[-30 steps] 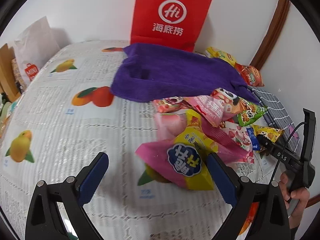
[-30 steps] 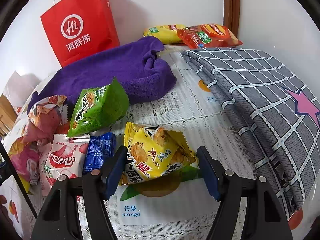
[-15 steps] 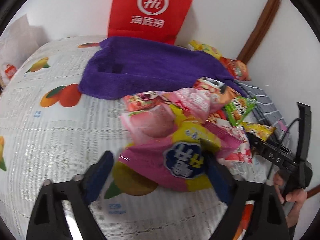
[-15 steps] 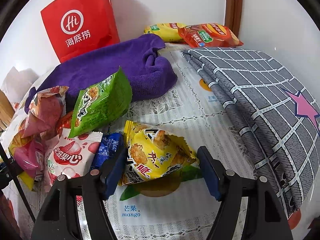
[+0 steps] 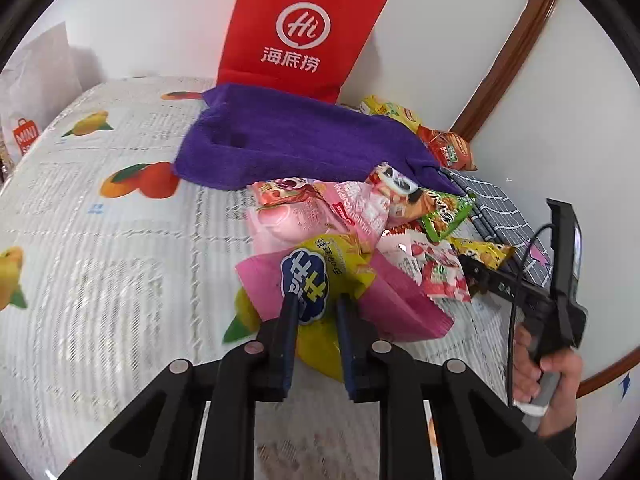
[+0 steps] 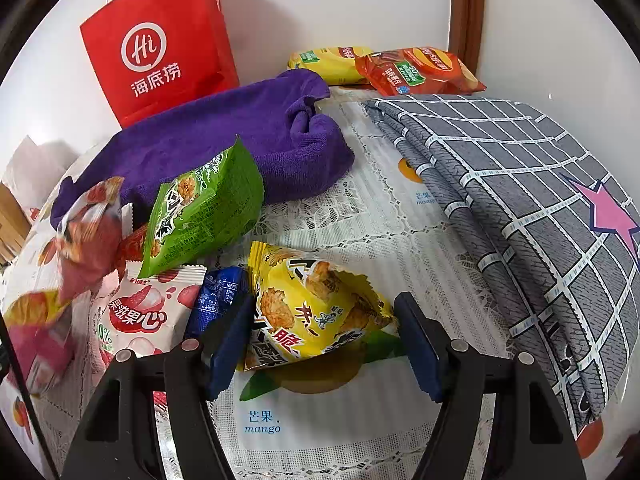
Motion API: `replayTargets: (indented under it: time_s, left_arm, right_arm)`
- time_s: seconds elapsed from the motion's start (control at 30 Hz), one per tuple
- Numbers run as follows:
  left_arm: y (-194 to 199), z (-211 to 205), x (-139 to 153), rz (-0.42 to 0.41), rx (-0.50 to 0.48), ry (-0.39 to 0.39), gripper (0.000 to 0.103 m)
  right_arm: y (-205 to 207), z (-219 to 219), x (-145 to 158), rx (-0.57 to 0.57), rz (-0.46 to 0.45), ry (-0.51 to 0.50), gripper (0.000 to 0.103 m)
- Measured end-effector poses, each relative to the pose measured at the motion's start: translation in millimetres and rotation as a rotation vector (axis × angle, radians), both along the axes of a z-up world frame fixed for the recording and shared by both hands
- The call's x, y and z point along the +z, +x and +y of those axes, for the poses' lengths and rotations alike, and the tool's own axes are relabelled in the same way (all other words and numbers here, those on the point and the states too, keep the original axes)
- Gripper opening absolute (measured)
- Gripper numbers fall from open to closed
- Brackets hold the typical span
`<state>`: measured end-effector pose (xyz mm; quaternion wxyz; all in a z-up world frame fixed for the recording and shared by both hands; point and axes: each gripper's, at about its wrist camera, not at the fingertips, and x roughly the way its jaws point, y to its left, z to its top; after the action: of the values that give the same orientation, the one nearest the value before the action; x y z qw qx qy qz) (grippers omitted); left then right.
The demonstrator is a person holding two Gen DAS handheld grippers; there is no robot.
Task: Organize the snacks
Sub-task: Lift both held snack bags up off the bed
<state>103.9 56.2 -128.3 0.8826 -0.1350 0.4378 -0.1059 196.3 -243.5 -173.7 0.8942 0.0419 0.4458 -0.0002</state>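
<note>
**Left gripper pinches pink-and-yellow packet; right gripper straddles yellow packet**

The left gripper (image 5: 314, 312) has its two blue-padded fingers drawn close together on the near edge of a pink-and-yellow foil snack packet with a blue cloud-shaped logo (image 5: 316, 280), gripping it. That packet lies at the near end of the snack heap, on the near side of the folded purple towel (image 5: 304, 140).

The right gripper (image 6: 326, 340) stands wide open, its jaws on either side of a yellow foil snack packet printed with fried pieces (image 6: 312, 312); the left pad is just against the packet's edge, the right pad close to its crimped corner, and neither squeezes it. This packet rests on the white lace tablecloth with fruit prints (image 6: 380, 216), on the near side of the purple towel (image 6: 240, 132).

Just beside the yellow packet, towards the heap, lie a small blue wrapper (image 6: 216, 300) and a white-and-red candy packet (image 6: 140, 316); a green snack bag (image 6: 200, 208) leans against the towel's near edge. Behind the towel, a red paper carrier bag with a white "Hi" logo (image 6: 160, 40) stands against the wall, with a yellow chip bag (image 6: 332, 64) and an orange chip bag (image 6: 420, 72) to its right. A folded grey grid-patterned cloth with a pink star (image 6: 520, 184) lies to the right of the towel.
</note>
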Motion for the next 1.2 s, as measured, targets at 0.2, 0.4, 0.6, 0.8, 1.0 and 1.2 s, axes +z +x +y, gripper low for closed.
replayTargets:
  time_s: [0.2,0.4,0.6,0.8,1.0,1.2]
  left_arm:
    - [-28.3,24.4,7.7,0.004,0.047,-0.025,0.017]
    - [-35.6,27.1,19.4,0.011,0.055,-0.061,0.049]
    - [-19.4,6.5,43.4,-0.035,0.061,-0.018,0.072]
    - [8.5,1.9,22.7,0.053,0.137,0.048,0.07]
    - [12.8,0.9,-3.3,0.094,0.094,-0.007,0.052]
    - [12.4,0.6,0.6,0.061,0.093,-0.009,0.04]
  right_arm:
    - [-1.6,1.9,0.3,-0.001,0.001,-0.012,0.071]
    - [-3.7,0.1,-0.1,-0.001,-0.003,-0.003,0.071]
    - [-3.6,-0.9,-1.0,-0.002,-0.006,0.003,0.071]
    - [-3.4,-1.5,-1.2,-0.002,-0.008,0.012,0.071]
    - [-3.4,-1.3,-1.6,-0.001,-0.01,0.015,0.072]
    - [-4.6,-4.6,-2.3,-0.001,-0.019,0.04,0.071]
